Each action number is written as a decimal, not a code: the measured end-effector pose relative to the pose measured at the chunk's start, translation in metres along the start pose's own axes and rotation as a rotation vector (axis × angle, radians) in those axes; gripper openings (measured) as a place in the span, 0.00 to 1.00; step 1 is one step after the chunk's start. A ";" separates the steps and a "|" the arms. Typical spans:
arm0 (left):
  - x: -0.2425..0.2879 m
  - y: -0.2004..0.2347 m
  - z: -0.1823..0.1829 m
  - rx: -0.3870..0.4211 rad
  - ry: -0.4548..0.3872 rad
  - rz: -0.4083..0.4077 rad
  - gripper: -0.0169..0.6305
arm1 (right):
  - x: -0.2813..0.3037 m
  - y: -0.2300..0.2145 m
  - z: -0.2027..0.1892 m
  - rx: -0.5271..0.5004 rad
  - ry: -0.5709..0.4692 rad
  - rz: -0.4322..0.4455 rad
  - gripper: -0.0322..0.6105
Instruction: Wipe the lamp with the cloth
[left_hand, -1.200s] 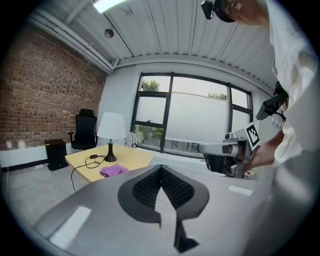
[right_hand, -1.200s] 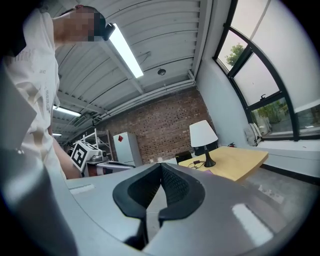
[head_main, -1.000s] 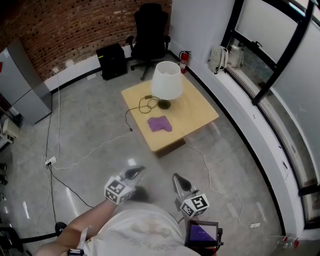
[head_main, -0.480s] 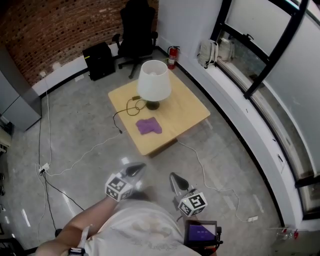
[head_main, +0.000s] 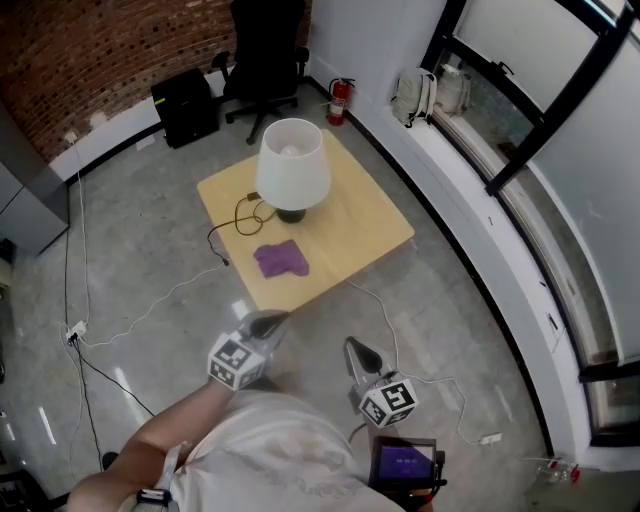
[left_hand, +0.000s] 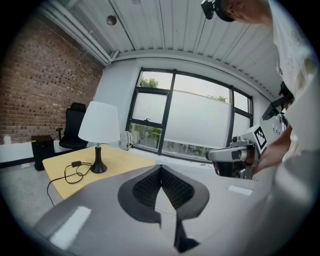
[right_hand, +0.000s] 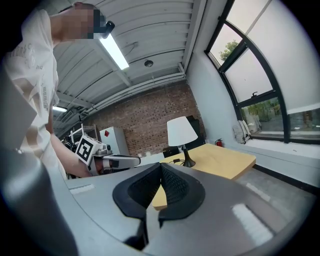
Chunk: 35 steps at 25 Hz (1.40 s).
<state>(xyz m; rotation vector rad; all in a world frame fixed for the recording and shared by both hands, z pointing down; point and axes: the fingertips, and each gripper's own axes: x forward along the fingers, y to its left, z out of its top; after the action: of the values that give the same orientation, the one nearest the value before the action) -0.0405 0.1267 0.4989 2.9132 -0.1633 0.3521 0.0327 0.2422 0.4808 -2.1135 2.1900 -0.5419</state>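
Cloth is what the coming reach turns on: my left tongs (head_main: 268, 321) are pressed together on nothing, well short of the tabletop (head_main: 370, 215). The purple cloth (head_main: 281, 259) lies almost straight ahead of them near the tabletop's front edge, flat and slightly longer across my view than away from me. The lamp (head_main: 292, 165) stands upright just behind the cloth, apart from it, its cord (head_main: 240, 212) coiled to the left. My right tongs (head_main: 358, 351) are likewise pressed together and empty, farther off to the side, so I judge the left the nearer.

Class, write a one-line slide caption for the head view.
Overhead: left gripper and right gripper, both shut and empty, short of the wooden table with a white lamp and purple cloth.
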 end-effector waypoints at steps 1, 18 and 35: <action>0.005 0.004 0.001 -0.005 0.001 0.002 0.03 | 0.005 -0.005 0.002 -0.001 0.006 0.001 0.07; 0.061 0.075 0.029 -0.060 -0.037 0.017 0.03 | 0.102 -0.053 0.059 -0.084 0.086 0.044 0.07; -0.012 0.143 0.023 -0.143 -0.080 0.288 0.03 | 0.181 -0.028 0.037 -0.149 0.209 0.216 0.07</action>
<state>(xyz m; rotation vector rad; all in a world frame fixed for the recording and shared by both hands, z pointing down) -0.0655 -0.0161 0.5008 2.7633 -0.5989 0.2555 0.0580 0.0577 0.4906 -1.9261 2.6091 -0.6256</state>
